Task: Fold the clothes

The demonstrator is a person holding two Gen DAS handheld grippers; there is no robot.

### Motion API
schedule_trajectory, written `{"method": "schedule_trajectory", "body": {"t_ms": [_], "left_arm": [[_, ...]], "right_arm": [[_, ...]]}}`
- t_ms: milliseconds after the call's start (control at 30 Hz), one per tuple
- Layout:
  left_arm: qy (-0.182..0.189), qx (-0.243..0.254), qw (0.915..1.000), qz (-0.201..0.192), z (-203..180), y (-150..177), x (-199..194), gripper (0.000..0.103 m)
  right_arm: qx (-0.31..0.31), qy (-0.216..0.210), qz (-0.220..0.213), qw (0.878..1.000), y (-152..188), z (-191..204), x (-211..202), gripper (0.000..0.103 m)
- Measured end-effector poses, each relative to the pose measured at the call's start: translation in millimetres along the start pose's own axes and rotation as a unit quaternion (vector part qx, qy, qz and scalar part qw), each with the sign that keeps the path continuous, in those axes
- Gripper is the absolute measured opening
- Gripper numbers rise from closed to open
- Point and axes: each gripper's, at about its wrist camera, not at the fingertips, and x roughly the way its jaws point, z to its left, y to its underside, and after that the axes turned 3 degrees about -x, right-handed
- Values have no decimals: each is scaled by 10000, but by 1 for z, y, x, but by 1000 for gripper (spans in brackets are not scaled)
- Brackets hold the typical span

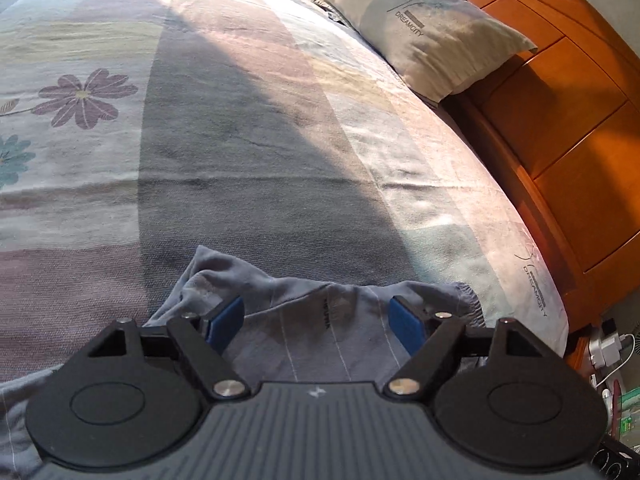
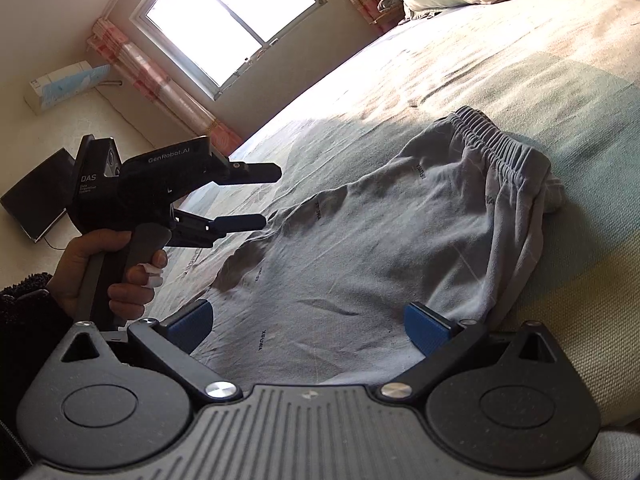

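A pair of grey trousers (image 2: 400, 248) lies spread on the bed (image 2: 540, 60), its elastic waistband (image 2: 500, 148) bunched toward the pillow end and small dark lettering printed across the cloth, too small to read. The bedspread (image 1: 200, 120) is striped in pale bands with purple and teal flowers; sunlight falls across part of it. A pillow (image 1: 420, 28) printed "DREAMCITY" leans against the orange wooden headboard (image 1: 560, 120), and the same word shows along the sheet edge near it. On the floor beside the bed sit white plugs and cables (image 1: 608, 348).

The left tool (image 2: 264, 198) hangs above the near edge of the trousers, held by a hand (image 2: 100, 272) in a dark fuzzy sleeve; its fingers stand apart with nothing between them. Its body reads "GenRobot.AI" and "DAS". The right tool (image 2: 316, 324) is low over the trousers, its blue pads (image 2: 428, 328) wide apart and not pressing the cloth. Behind are a bright window (image 2: 228, 20), pink-patterned curtains (image 2: 168, 80), a wall air conditioner (image 2: 64, 84) and a dark flat panel (image 2: 36, 196).
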Motion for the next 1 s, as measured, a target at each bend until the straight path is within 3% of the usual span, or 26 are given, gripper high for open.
{"method": "schedule_trajectory", "body": {"t_ms": [100, 200, 300, 500, 533, 767, 867, 1000], "left_arm": [[-3, -262, 9996, -129, 10, -3, -4, 78], [158, -118, 9990, -407, 2, -7, -25, 79], [184, 39, 9992, -351, -3, -5, -34, 83], [-326, -61, 9994, 17, 20, 11, -11, 83], [-364, -73, 9993, -17, 22, 12, -10, 80], [-84, 23, 9990, -441, 19, 15, -41, 84], [-350, -64, 9990, -283, 33, 16, -27, 84], [-335, -37, 9989, -325, 38, 15, -24, 83]], "right_arm": [[-3, 12, -1, 10000, 1, 1, -1, 103], [-4, 25, -7, 10000, 1, 1, 0, 103], [-6, 37, -15, 10000, 1, 2, 1, 103], [-58, 87, -36, 9999, 1, 3, 3, 103], [-68, 98, -35, 9999, 2, 4, 4, 103], [-89, 133, -54, 9999, 2, 4, 4, 103], [-101, 153, -59, 9998, 2, 4, 4, 103], [-122, 188, -62, 9997, 2, 5, 4, 103]]}}
